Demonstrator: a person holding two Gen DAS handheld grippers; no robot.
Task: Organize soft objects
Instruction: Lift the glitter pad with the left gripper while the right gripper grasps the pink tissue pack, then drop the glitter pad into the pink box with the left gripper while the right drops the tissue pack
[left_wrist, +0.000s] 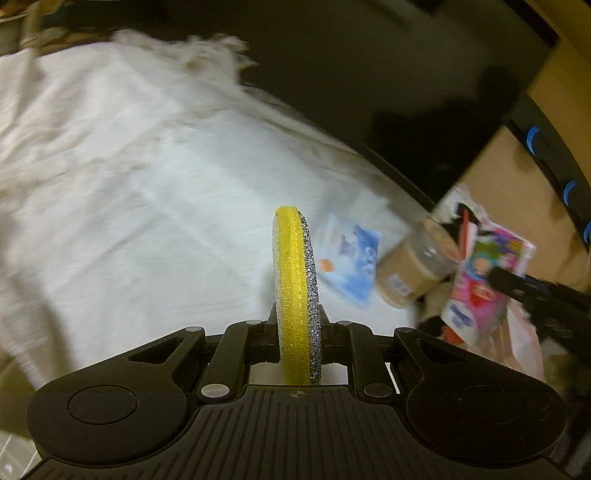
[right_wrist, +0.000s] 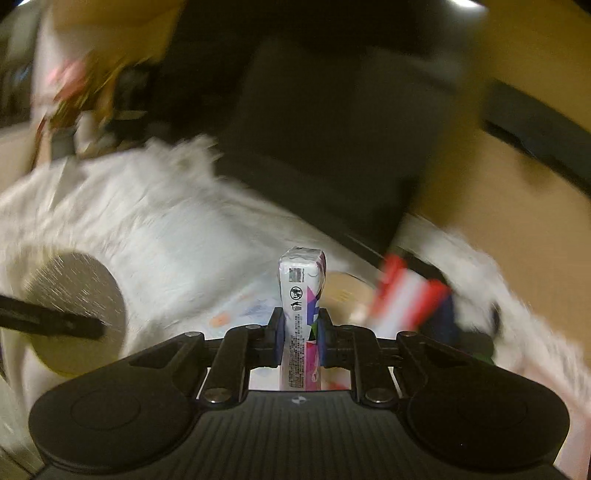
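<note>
**Two claws loaded, both items lifted off the white cloth**

Both hands are in the carrying step. The left claw (left_wrist: 300, 325) is pinched on a round scouring pad (left_wrist: 295, 288), yellow on one face and glittery silver on the other; the pad stands on edge between the pads and rises well above the fingertips. The right claw (right_wrist: 300, 325) is pressed onto a slim pack of tissues (right_wrist: 302, 291), white with pink and purple print, which stands upright in the grip with its sealed end on top. From the left wrist view the same pack (left_wrist: 484, 284) shows at the right, pinched by the other claw.

Below them lies a rumpled white cloth (left_wrist: 129, 184) over the tabletop. On it, near the right edge, rest a blue-and-white sachet (left_wrist: 351, 258) and a clear jar of tan powder (left_wrist: 410, 273), tipped over beside a heap of other packets. A cardboard box (left_wrist: 498, 177) stands just behind that heap. Both views are smeared with blur, so finer detail is lost.

My reading is that picking up is done for these two soft things and placing is not. The next move calls for carrying each to where its kind belongs, possibly the box, though the destination is not clear from here. The pad is thin and held by its lower edge, so it could pivot in the grip; the tissue pack will squash if squeezed harder. Lowering each one until it rests before spreading the claw would avoid a drop.
</note>
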